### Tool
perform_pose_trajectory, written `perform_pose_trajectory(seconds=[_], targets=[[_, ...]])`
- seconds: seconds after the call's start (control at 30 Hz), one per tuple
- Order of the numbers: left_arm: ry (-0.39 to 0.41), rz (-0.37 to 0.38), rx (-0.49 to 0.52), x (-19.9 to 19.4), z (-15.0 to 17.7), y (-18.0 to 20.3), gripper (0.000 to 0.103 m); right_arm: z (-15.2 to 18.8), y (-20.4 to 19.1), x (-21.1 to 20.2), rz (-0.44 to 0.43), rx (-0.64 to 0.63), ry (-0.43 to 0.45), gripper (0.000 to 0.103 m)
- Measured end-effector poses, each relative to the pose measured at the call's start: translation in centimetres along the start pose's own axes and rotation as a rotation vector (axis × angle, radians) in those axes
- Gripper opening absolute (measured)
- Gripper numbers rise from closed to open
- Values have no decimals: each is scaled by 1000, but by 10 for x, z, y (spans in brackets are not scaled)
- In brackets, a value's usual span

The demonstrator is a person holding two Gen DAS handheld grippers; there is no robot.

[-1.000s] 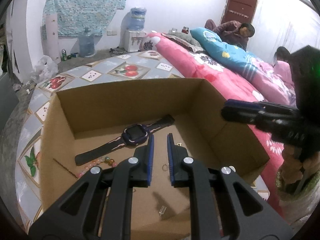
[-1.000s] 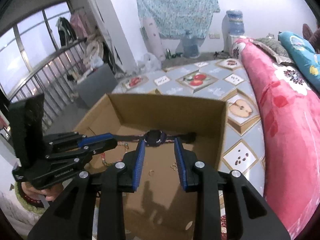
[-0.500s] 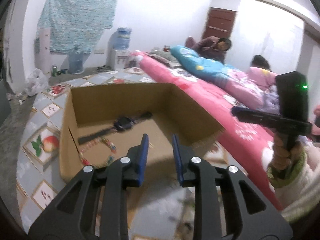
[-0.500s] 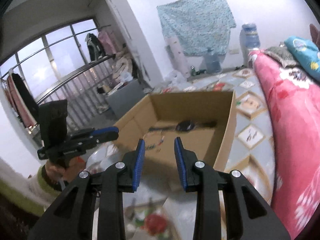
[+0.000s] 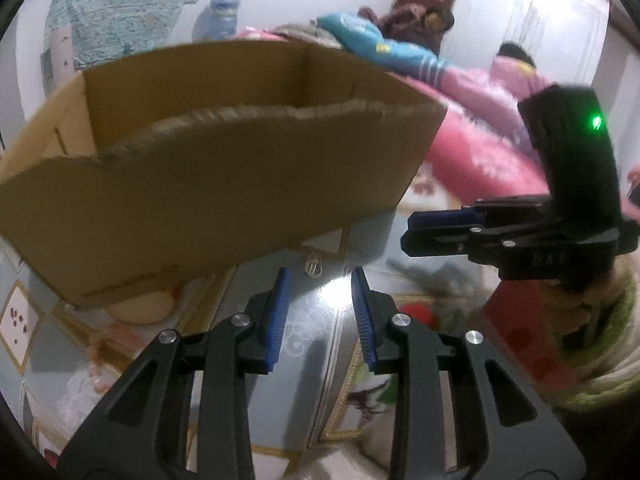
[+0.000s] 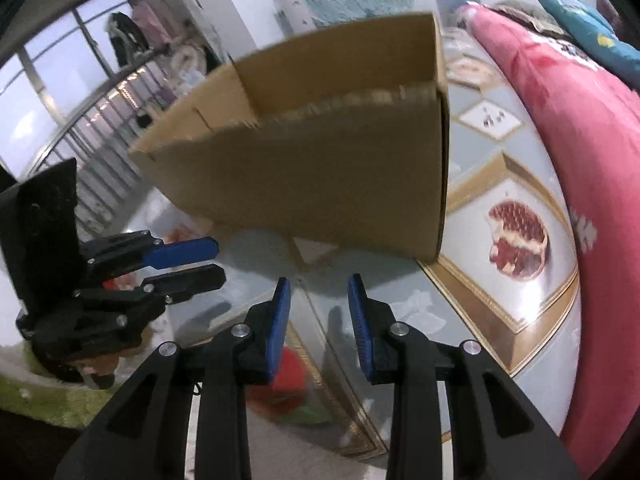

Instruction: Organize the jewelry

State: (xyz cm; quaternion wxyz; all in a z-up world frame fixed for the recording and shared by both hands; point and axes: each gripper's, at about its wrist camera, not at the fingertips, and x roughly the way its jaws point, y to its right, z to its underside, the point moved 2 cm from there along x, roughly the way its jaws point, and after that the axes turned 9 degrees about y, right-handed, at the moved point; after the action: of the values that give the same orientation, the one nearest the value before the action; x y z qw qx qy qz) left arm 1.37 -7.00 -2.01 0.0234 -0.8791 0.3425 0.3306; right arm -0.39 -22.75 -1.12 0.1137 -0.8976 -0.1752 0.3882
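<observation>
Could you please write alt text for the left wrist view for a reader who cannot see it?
The open, empty left claw with blue pads hovers low over a glossy fruit-patterned tabletop, facing the outer wall of a brown cardboard box. The right claw, hand-held, sits at right, a pink bed behind.

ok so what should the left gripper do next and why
Probably ease the left gripper forward and down onto the small gold trinket lying on the floor just outside the cardboard box. Its jaws are open and empty, and the trinket sits just ahead of them.
</observation>
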Motion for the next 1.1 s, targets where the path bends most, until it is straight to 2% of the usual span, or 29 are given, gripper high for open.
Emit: perform_pose_trajectory(seconds=[0.17, 0.3, 0.53, 0.67, 1.1], targets=[[-29, -53, 81, 23, 4, 4, 27, 6, 5, 14, 4, 24, -15, 30], [-48, -79, 129, 35, 3, 11, 21, 4, 5, 23, -2, 30, -21, 30], [-49, -100, 191, 42, 1, 21, 17, 2, 8, 29, -13, 37, -18, 30], [-51, -98, 196, 48, -3, 24, 10, 8, 13, 23, -16, 42, -13, 30], [-42, -91, 175, 39, -3, 22, 10, 9, 14, 16, -18, 46, -10, 30]])
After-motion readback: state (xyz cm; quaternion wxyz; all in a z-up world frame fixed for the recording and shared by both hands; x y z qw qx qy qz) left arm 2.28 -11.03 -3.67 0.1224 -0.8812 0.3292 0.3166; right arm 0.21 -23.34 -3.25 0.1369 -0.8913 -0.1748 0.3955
